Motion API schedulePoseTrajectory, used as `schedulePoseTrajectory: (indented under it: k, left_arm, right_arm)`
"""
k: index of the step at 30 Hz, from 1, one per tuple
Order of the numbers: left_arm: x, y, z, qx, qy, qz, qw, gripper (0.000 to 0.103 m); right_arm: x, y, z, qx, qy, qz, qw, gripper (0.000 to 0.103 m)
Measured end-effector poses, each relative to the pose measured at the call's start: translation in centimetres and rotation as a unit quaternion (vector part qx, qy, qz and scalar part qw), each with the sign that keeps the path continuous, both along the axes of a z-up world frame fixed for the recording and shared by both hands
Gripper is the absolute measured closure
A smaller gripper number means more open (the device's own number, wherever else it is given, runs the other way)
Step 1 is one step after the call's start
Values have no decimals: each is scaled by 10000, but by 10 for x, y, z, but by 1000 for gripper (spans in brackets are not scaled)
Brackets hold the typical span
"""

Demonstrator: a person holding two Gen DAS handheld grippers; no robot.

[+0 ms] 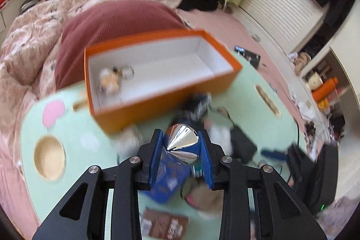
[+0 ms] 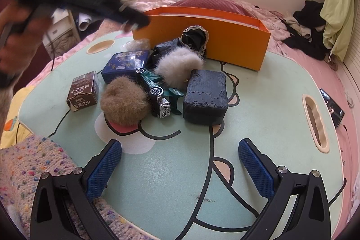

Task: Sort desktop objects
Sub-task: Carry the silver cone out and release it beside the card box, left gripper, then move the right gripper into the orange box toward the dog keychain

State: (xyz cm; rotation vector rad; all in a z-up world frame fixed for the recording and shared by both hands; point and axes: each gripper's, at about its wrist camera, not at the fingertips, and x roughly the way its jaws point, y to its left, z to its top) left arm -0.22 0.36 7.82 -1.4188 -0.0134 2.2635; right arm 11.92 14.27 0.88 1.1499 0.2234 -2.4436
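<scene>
While the left hand-held gripper clamps it, the chrome cone points sideways

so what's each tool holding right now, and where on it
The left tool clamps a shiny silver cone-shaped object by its two sides. The right tool is open and empty.

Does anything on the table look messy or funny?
Yes. The toy car lies tipped among the pile, leaning against the brown pompom and the blue tin. Nothing looks spilled or broken.
</scene>
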Motion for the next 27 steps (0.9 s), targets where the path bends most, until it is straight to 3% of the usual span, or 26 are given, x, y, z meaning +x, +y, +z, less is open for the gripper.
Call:
schedulePoseTrajectory:
  k: [4, 7, 9, 11, 13, 18, 25, 27]
  left_arm:
    - [29, 1, -29, -99, -220, -171, 9996, 69]
    - [40, 1, -30, -164, 141, -137, 9997, 69]
    - [38, 1, -29, 4, 127, -111, 9999, 68]
    - [38, 3, -26, 268, 112, -171, 9994, 55]
    - [40, 3, -21, 271, 267, -115, 9992, 46]
    - [48, -24, -6, 268, 636, 347, 9970, 38]
    - [96, -30, -9, -158, 933, 381, 9948, 38]
    - [115, -33, -14, -378, 1171, 709, 9899, 30]
  right_arm:
    - [0, 0, 0, 1, -1, -2, 10000, 0]
    - [-1, 0, 0, 4, -5, 2, 10000, 0]
    - [0, 0, 0, 7, -4, 2, 10000, 0]
    - [-1, -1, 0, 4, -5, 3, 10000, 0]
    - [-1, -1, 0, 6, -4, 1, 10000, 0]
    - [0, 0, 0, 4, -2, -1, 10000, 0]
    - [0, -1, 0, 6, -3, -5, 10000, 0]
    - [-1, -1, 0, 7, -3, -5, 10000, 0]
